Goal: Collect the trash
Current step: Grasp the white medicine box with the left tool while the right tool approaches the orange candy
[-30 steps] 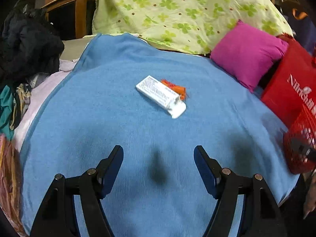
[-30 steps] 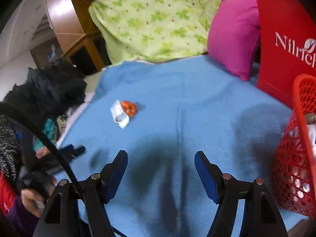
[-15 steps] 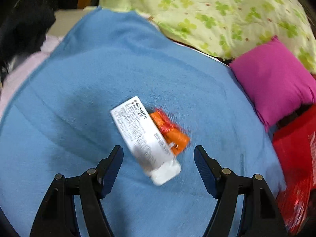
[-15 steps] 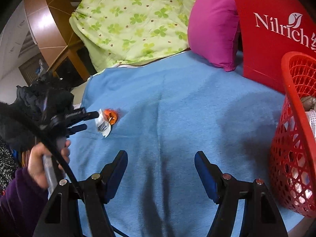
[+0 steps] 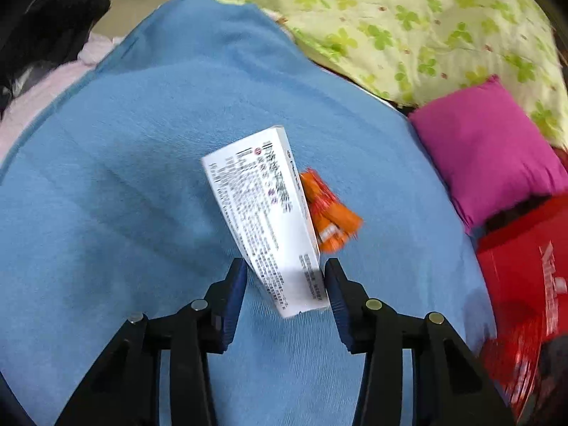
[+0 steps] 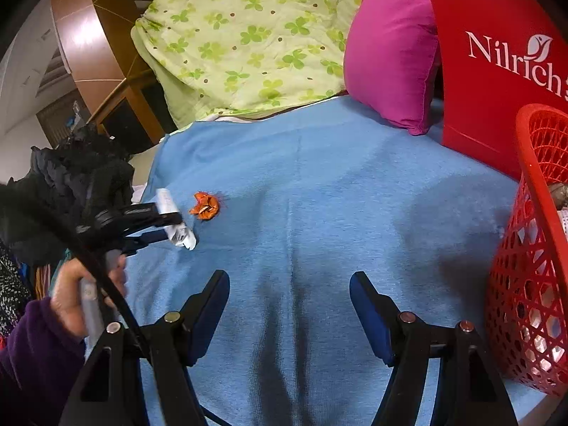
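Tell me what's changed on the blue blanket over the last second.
The left gripper came forward to the white box and narrowed its fingers around the near end; full contact can't be told. The orange wrapper stayed beside it, and the right gripper stayed open and empty near the red basket.

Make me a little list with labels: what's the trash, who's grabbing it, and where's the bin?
Trash: white box, orange wrapper
Surface: blue blanket
Left gripper: fingers on either side of the box's near end, closing
Right gripper: open, holding nothing
Bin: red basket, by the right gripper
Nearby: pink pillow
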`<action>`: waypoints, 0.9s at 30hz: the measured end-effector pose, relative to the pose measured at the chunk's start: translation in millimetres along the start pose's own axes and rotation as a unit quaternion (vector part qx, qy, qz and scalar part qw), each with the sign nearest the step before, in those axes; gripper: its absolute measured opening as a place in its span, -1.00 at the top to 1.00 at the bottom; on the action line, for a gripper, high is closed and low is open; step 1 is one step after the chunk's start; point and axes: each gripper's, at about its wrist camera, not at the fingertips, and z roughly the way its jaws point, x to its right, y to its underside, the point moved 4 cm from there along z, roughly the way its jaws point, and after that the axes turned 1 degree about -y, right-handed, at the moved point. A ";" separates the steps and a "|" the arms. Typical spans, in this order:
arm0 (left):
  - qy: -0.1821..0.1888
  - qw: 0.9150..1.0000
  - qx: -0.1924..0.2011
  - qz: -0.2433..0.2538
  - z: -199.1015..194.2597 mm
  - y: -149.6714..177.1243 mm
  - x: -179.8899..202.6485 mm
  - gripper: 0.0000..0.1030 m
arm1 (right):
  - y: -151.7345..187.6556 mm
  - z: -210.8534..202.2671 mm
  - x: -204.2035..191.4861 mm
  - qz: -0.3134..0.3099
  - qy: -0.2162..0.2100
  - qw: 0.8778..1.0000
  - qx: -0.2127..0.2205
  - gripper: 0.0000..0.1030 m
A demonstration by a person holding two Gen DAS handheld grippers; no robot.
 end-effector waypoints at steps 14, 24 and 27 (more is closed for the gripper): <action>0.054 0.997 0.025 0.052 -55.3 45.9 -48.2 0.12 | -14.1 35.5 -75.2 -0.081 -0.039 0.996 -0.015 -0.42; 0.121 0.992 0.004 0.042 -54.9 38.5 -54.5 0.12 | -81.6 177.6 -137.8 -0.116 -0.034 0.990 -0.076 -0.27; 0.137 0.989 0.002 0.047 -58.5 38.9 -52.0 0.12 | -86.9 219.8 -145.8 -0.129 -0.012 0.987 -0.097 -0.17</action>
